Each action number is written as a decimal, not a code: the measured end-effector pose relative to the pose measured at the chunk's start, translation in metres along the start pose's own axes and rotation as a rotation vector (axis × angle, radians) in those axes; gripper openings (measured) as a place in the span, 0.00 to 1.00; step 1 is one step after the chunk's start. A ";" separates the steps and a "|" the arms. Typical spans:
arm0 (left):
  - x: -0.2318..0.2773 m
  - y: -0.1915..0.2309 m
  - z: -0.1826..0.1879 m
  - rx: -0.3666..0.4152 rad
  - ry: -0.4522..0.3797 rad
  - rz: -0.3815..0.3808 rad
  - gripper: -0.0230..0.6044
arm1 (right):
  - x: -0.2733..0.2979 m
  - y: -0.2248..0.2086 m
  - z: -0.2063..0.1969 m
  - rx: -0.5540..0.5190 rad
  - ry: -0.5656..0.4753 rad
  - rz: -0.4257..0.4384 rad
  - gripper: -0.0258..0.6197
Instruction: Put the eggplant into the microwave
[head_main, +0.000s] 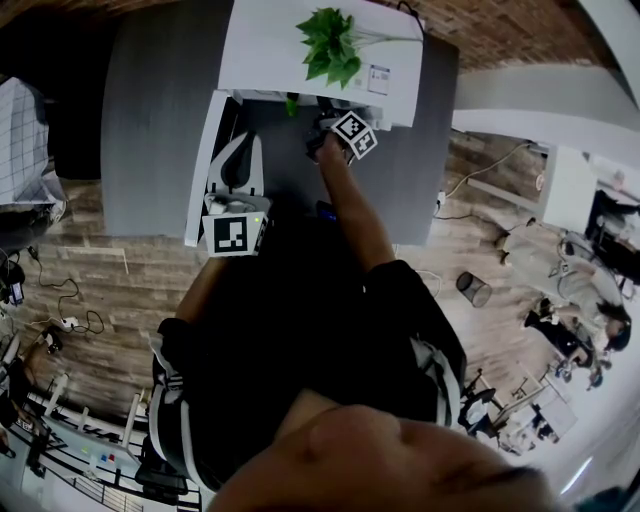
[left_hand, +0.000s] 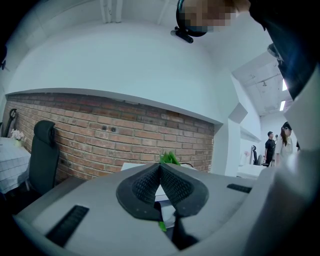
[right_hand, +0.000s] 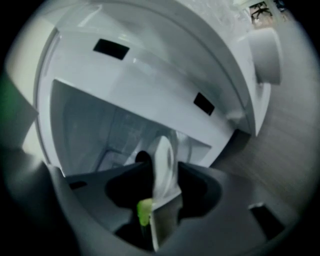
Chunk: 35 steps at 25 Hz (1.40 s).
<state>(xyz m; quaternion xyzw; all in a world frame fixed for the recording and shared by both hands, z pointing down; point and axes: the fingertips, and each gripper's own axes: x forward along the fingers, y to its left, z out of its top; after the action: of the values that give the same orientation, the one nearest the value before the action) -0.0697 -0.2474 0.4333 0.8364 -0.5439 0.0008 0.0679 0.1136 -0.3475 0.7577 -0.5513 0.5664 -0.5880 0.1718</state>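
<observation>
The white microwave (head_main: 300, 55) stands on a grey table, its door (head_main: 203, 170) swung open to the left. My right gripper (head_main: 328, 135) reaches into the cavity (right_hand: 100, 135). Its dark jaws (right_hand: 164, 167) stand apart, and a pale round shape shows through the gap. Low between them is the eggplant's green stem end (right_hand: 144, 212), with a dark form beside the left jaw. I cannot tell whether the pads touch it. My left gripper (head_main: 240, 150) hangs level beside the open door with its ribbed pads (left_hand: 160, 172) pressed together on nothing.
A leafy green plant (head_main: 330, 40) sits on the microwave's top. The grey table (head_main: 150, 120) stands against a brick wall (left_hand: 100, 135), with a dark chair (left_hand: 42, 155) at its left. People (head_main: 560, 290) and a bin (head_main: 475, 288) are on the wooden floor at the right.
</observation>
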 end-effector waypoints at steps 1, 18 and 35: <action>-0.001 0.000 0.001 -0.001 -0.003 0.001 0.09 | -0.001 0.001 0.000 -0.009 -0.001 -0.001 0.32; -0.047 -0.006 0.020 0.008 -0.058 0.012 0.09 | -0.052 0.011 -0.025 -0.106 0.025 -0.048 0.16; -0.088 -0.018 0.025 0.008 -0.072 -0.031 0.09 | -0.125 0.034 -0.044 -0.374 0.050 -0.110 0.10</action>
<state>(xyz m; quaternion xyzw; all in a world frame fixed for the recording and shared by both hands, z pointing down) -0.0909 -0.1627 0.4000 0.8445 -0.5329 -0.0283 0.0447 0.1037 -0.2338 0.6826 -0.5888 0.6389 -0.4947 0.0201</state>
